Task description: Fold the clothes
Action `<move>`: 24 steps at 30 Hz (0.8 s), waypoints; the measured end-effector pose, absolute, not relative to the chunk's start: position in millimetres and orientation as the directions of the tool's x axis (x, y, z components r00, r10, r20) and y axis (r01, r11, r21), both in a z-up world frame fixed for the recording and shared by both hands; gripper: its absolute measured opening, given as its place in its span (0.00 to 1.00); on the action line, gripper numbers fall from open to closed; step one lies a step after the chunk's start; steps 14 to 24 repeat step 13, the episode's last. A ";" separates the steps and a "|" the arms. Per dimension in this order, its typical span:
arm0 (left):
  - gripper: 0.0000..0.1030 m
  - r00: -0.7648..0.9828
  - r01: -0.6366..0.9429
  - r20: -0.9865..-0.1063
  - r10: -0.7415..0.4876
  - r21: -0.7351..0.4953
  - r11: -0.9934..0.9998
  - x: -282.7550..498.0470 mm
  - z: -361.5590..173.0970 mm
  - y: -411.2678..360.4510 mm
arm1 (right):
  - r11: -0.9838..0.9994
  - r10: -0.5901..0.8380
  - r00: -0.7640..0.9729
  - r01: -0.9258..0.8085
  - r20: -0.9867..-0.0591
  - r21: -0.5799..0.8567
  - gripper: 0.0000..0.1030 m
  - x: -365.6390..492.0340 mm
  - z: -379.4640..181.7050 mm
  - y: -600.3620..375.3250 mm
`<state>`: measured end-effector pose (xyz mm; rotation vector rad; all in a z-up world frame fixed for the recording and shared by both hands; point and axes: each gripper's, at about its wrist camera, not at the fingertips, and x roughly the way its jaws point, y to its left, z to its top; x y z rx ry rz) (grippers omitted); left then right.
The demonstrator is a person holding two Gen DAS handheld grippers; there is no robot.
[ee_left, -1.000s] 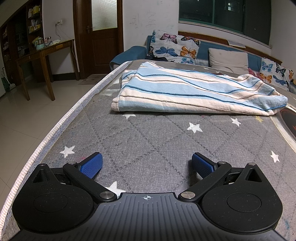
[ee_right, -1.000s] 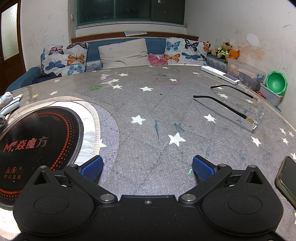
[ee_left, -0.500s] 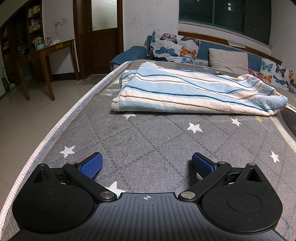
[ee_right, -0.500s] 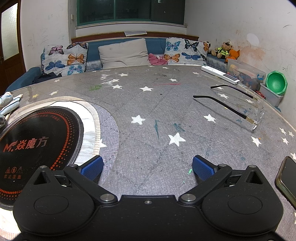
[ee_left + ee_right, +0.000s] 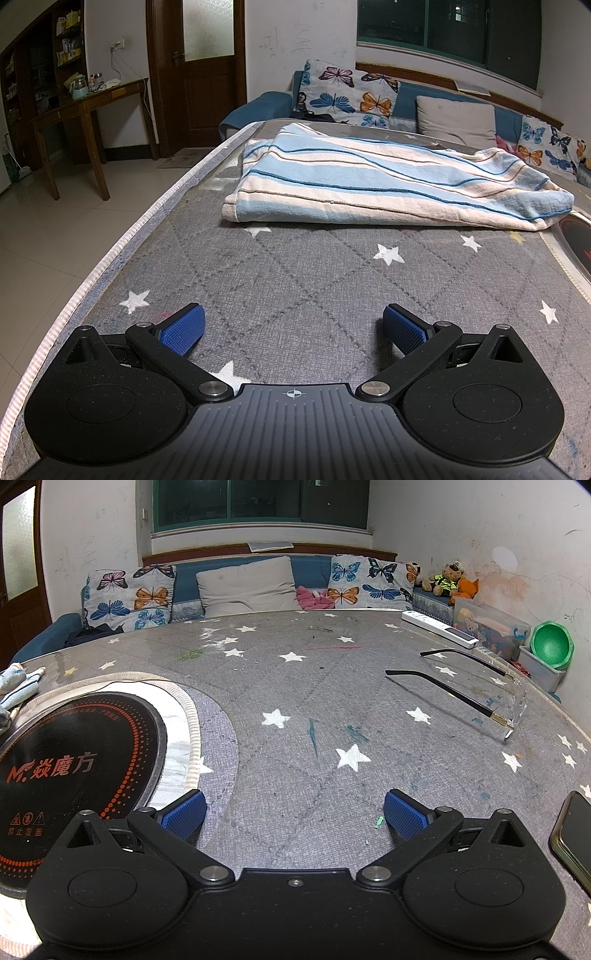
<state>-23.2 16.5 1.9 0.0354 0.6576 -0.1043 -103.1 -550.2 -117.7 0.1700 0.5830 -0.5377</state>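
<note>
Striped blue-and-cream cloth, one garment [image 5: 388, 188], lies folded flat on the grey star table [image 5: 295, 280], well ahead of your left gripper [image 5: 291, 326]. Both grippers rest with jaws spread and empty, so bring your right gripper [image 5: 293, 812] across before pinching its near corners. One pair of glasses [image 5: 476, 686], one phone [image 5: 570, 834] and one hotplate [image 5: 74, 768] share the table.

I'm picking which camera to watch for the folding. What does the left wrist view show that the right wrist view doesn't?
Only the left wrist view shows the striped garment laid out whole ahead of the open left gripper, plus the wooden door. Only the right shows the eyeglasses, the phone, the remote and the open right gripper. Both share the star-patterned table cover and the induction cooktop.
</note>
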 end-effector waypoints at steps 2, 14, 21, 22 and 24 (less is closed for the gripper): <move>1.00 0.786 0.108 -0.612 -0.086 0.000 0.994 -23.3 1.9 16.8 | 0.850 -0.434 0.702 0.528 -0.564 0.004 1.00 -103.3 -117.6 -550.0; 1.00 0.786 0.108 -0.612 -0.085 0.000 0.994 -23.2 2.1 16.3 | 0.850 -0.434 0.702 0.528 -0.564 0.004 1.00 -103.3 -117.4 -550.0; 1.00 0.786 0.108 -0.612 -0.085 0.000 0.994 -23.2 2.1 16.3 | 0.850 -0.434 0.702 0.528 -0.564 0.004 1.00 -103.3 -117.4 -550.0; 1.00 0.786 0.108 -0.612 -0.085 0.000 0.994 -23.2 2.1 16.3 | 0.850 -0.434 0.702 0.528 -0.564 0.004 1.00 -103.3 -117.4 -550.0; 1.00 0.786 0.108 -0.612 -0.085 0.000 0.994 -23.2 2.1 16.3 | 0.850 -0.434 0.702 0.528 -0.564 0.004 1.00 -103.3 -117.4 -550.0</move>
